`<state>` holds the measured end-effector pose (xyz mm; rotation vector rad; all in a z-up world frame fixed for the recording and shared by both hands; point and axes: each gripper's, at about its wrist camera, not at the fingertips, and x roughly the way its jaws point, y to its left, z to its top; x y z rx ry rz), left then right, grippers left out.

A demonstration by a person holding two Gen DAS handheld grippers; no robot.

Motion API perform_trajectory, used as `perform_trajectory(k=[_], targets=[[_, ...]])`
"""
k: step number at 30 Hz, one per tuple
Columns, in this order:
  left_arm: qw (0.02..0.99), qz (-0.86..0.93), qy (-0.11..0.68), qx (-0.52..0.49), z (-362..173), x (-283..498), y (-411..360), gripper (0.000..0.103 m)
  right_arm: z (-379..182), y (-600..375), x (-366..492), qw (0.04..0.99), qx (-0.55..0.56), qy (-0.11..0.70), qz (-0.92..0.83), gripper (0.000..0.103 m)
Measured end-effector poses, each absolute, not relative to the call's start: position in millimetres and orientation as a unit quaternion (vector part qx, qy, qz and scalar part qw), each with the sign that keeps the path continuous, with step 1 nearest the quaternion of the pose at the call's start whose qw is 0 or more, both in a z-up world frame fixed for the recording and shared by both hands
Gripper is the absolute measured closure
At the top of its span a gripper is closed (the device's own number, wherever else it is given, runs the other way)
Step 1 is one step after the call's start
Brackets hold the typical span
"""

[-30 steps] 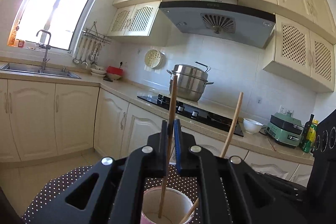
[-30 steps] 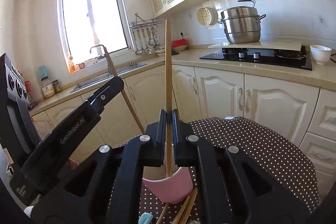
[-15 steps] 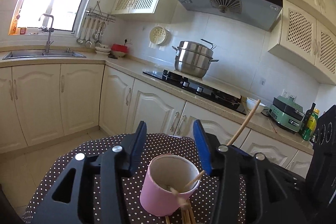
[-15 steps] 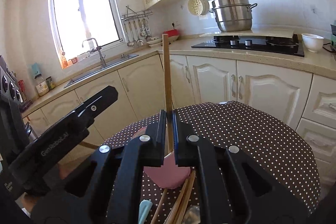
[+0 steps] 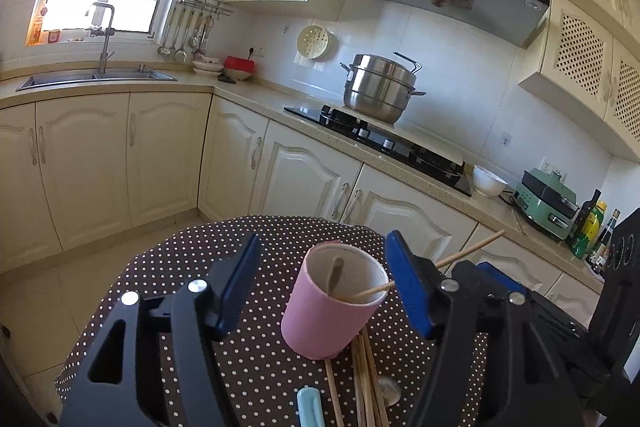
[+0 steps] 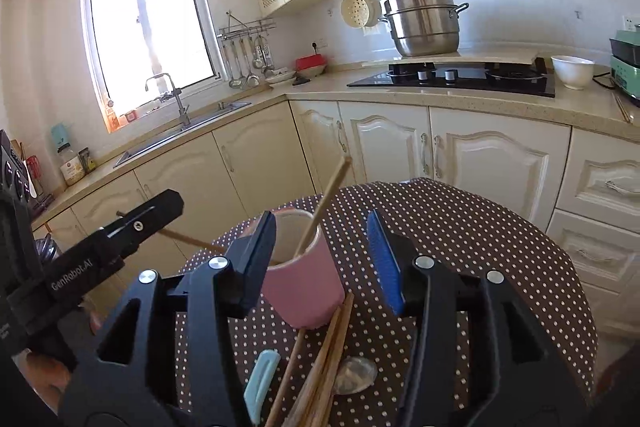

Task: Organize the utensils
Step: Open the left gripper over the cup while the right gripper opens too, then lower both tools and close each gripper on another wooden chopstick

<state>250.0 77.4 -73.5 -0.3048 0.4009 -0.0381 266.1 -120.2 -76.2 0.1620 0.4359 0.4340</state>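
A pink cup (image 5: 332, 311) (image 6: 300, 287) stands on the dotted tablecloth (image 5: 180, 267) (image 6: 480, 235). Two wooden chopsticks lean in it: one (image 5: 460, 254) (image 6: 326, 203) tips over the rim, the other (image 6: 188, 239) slants to the left. My left gripper (image 5: 322, 245) has its jaws opening, and they frame the cup without touching it. My right gripper (image 6: 320, 223) is likewise opening, with its pads clear of the cup. Loose chopsticks (image 5: 368, 379) (image 6: 320, 359), a pale blue handle (image 5: 310, 407) (image 6: 262, 379) and a metal spoon bowl (image 5: 390, 389) (image 6: 354, 369) lie in front of the cup.
Cream cabinets run behind the table in an L. On the counter are a black hob (image 6: 460, 77) with a steel pot (image 5: 378, 91), a white bowl (image 6: 572, 71) and a sink (image 5: 96, 77). The left gripper's body (image 6: 132, 231) sits close on the right gripper's left.
Each gripper was shut on an upright chopstick over the cup. Both jaws have opened, the chopsticks have dropped into the cup and lean on its rim, and both grippers have drawn back.
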Motion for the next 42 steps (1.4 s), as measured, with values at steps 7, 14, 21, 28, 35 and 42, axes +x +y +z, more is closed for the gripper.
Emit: perform_trajectory(k=[7, 14, 21, 28, 35, 42], targets=[[0.959, -0.023, 0.243, -0.147, -91.7, 232.7, 72.2, 0.039, -110.5, -125.8, 247.1, 0.934, 0.054, 0.282, 0.213, 0.056], [0.947, -0.022, 0.282, -0.149, -120.9, 218.0, 66.9, 0.039, -171.7, -113.6, 248.4, 0.884, 0.036, 0.401, 0.237, 0.069], [0.934, -0.031, 0.33, -0.135, -139.9, 215.8, 59.9, 0.039, -191.7, -103.9, 248.5, 0.861, 0.037, 0.437, 0.259, 0.083], [0.906, -0.071, 0.395, -0.134, -159.9, 234.5, 39.8, 0.039, -193.6, -121.0, 246.4, 0.862, 0.043, 0.44, 0.249, 0.092], [0.861, -0.099, 0.479, -0.136, -188.4, 267.9, 12.8, 0.065, -195.5, -145.6, 248.0, 0.854, 0.067, 0.456, 0.242, 0.092], [0.847, -0.094, 0.505, -0.135, -201.8, 283.3, -3.0, 0.081, -196.7, -158.9, 248.6, 0.844, 0.085, 0.464, 0.256, 0.092]])
